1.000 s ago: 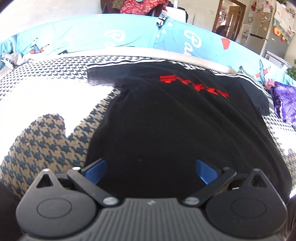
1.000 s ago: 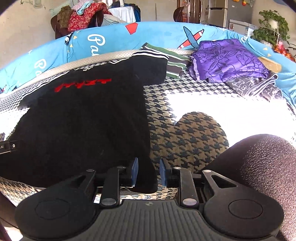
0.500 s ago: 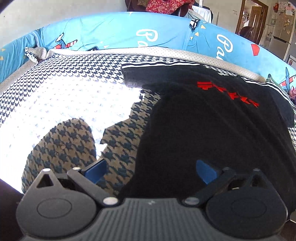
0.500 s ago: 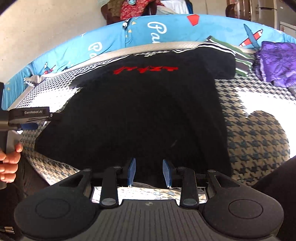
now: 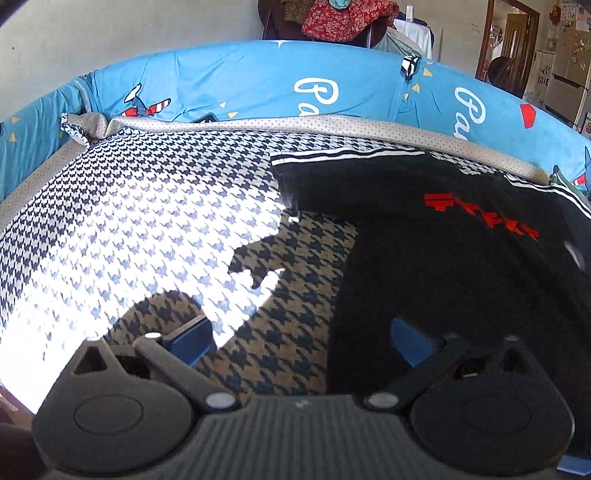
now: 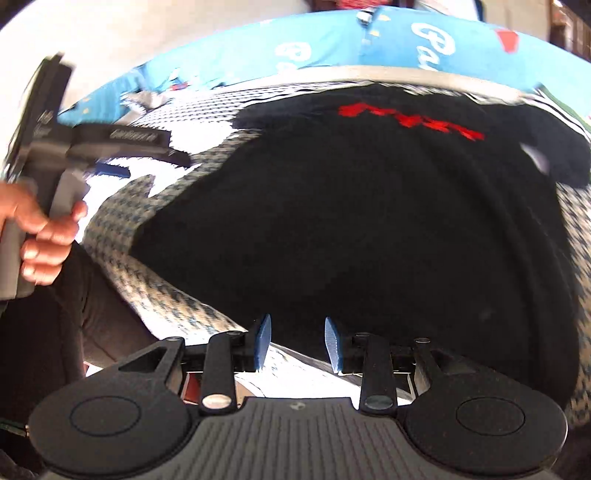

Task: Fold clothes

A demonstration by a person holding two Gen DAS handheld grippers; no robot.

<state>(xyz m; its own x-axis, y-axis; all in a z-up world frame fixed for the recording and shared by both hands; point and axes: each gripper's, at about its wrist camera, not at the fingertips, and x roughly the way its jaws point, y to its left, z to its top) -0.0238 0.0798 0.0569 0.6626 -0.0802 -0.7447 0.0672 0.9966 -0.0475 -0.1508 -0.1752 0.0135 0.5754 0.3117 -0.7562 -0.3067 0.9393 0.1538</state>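
Observation:
A black T-shirt with red print lies spread flat on the houndstooth bed cover. My left gripper is open wide; one pad hovers over the cover, the other over the shirt's left side edge. In the right wrist view the same shirt fills the middle. My right gripper sits at the shirt's near hem, its blue pads a narrow gap apart, with nothing pinched between them. A hand at the left edge holds the left tool's handle.
A blue padded border with plane prints rings the bed's far side, with a grey dotted band below it. Red clothes are piled behind it. A dark-trousered leg stands at the bed's near edge.
The left gripper slid left off the shirt, so the shirt's side edge now lies between its pads. The right gripper moved left along the hem from the shirt's right corner and rolled.

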